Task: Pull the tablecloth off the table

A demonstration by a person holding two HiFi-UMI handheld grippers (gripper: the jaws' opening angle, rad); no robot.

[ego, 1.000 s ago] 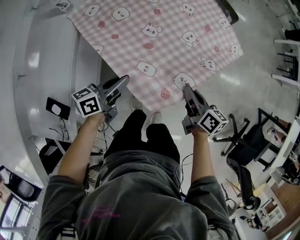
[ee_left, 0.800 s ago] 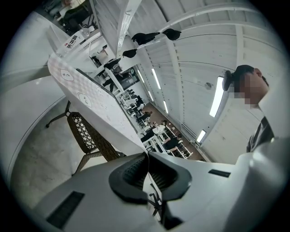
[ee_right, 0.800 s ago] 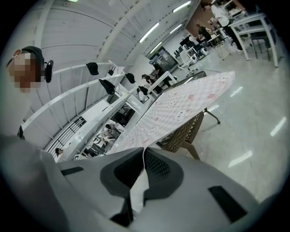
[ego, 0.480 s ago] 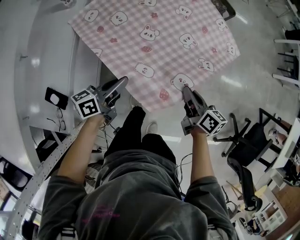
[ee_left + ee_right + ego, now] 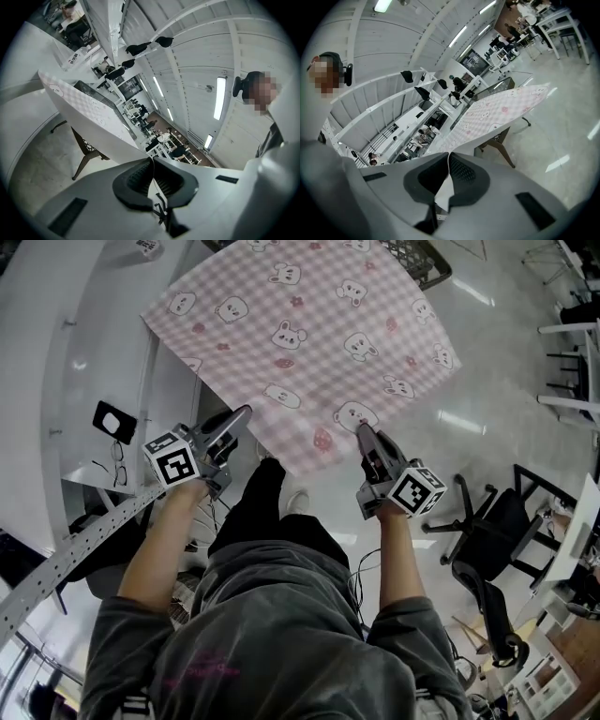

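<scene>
At the middle of the floor, a person stands seen from above, holding a gripper in each hand, with a pink checked tablecloth (image 5: 309,334) printed with bears stretched out ahead of them. Its near edge is pinched at two places. The left gripper (image 5: 236,418) has its jaws closed on the near left part of the edge, and its own view shows a thin fold of cloth nipped between the dark pads (image 5: 140,178). The right gripper (image 5: 362,431) is closed the same way on the near right part, with a white tongue of cloth poking out behind its pads (image 5: 461,171).

From both hands the tablecloth runs taut and nearly flat toward the far side. Its far part seems to lie on a dark-topped bench (image 5: 101,99) with a brown lattice leg (image 5: 85,146). How much of it rests there is hard to tell.

Several things could go wrong from here. Each hold is only a narrow nip near the hem, so a sharp tug could slide the cloth out of one gripper. An uneven pull would skew the cloth and could catch it on a bench corner. Slack cloth could drop near the person's shoe (image 5: 298,502). An office chair (image 5: 487,531) stands near right, where a step back could meet it.
</scene>
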